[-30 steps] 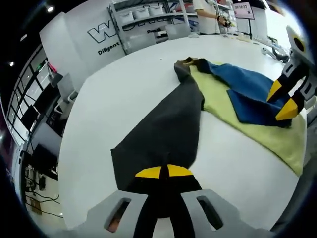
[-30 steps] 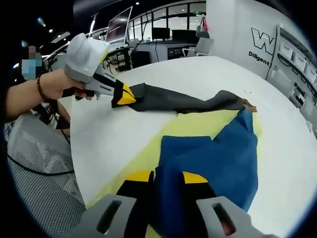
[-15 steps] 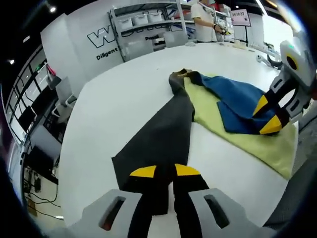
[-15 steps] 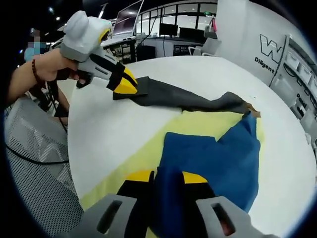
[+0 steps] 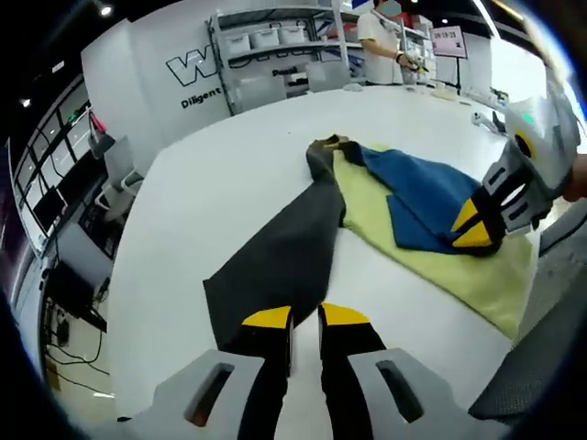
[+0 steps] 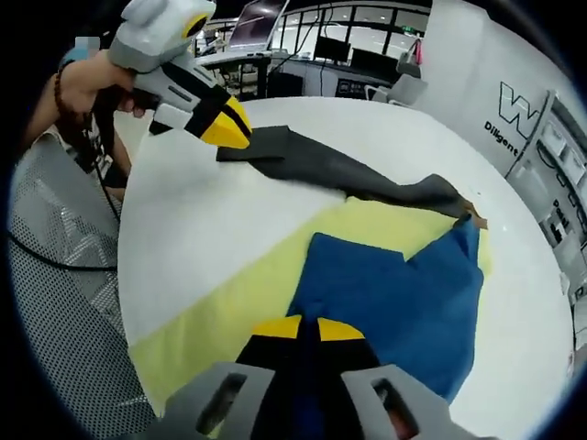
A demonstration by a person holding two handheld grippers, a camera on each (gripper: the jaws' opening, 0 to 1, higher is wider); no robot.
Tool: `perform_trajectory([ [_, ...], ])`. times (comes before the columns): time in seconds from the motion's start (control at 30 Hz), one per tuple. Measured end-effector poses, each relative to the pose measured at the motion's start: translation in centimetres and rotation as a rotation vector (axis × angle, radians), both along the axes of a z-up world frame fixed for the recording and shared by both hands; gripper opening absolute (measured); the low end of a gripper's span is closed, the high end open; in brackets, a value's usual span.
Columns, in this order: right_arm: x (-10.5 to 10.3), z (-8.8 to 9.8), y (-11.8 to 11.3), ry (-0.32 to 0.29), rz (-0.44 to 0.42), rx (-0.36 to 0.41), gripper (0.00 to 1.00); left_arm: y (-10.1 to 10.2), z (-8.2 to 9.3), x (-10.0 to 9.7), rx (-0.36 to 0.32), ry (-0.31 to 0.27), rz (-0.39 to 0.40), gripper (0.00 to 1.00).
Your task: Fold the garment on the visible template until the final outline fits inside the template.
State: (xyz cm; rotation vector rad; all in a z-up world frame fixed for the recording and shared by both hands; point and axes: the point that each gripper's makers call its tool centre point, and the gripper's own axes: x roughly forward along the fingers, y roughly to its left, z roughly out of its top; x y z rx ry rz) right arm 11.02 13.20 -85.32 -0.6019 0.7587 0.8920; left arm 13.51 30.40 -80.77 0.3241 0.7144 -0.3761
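Left claw (image 5: 293, 318): pinching the near hem of the dark leg, jaws nearly shut, at 6 o'clock in the left gripper view; also showing at 11 o'clock in the right gripper view (image 6: 231, 131).
Right claw (image 6: 307, 327): clamping the near edge of the blue leg, jaws narrow, cloth bunching between them; entering the left gripper view at 3 o'clock (image 5: 477, 227).
Garment, dark leg (image 5: 284, 243): lying flat on the white table (image 5: 220, 174), running from the left claw toward 12 o'clock, long axis pointing away to the waist.
Garment, blue leg (image 6: 404, 298): resting on the yellow-green template (image 6: 238, 284), stretching from the right claw toward 1 o'clock.
Waist (image 5: 330, 145): sitting at the far end, both legs meeting there, just at the template's far corner.
Key relation: dark leg lying off the template, beside its left edge and touching it along the far part; blue leg already on it. Left claw nearer the part out of bounds, so carrying that hem over toward 3 o'clock, onto the blue leg, looking like the next step.
Progress: early, judging by the spread legs.
Background: shelving (image 5: 275, 37) and a person (image 5: 381, 41) standing beyond the table, near 12 to 1 o'clock.
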Motion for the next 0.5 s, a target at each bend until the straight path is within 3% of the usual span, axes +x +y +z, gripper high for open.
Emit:
perform_trajectory([
  [0.07,0.1,0.0,0.0,0.0,0.004,0.001,0.0,-0.2,0.1,-0.1,0.0,-0.003,-0.001,0.11],
  [0.13,0.1,0.3,-0.1,-0.001,-0.012,0.014,0.0,-0.2,0.5,0.0,0.089,-0.047,-0.043,0.11],
  [0.27,0.1,0.6,-0.1,-0.025,-0.024,0.031,0.0,-0.7,0.5,-0.1,0.038,-0.043,-0.03,0.11],
  [0.5,0.4,2.0,-0.3,-0.041,-0.043,0.064,0.0,-1.8,0.8,-0.7,0.039,-0.045,-0.061,0.11],
])
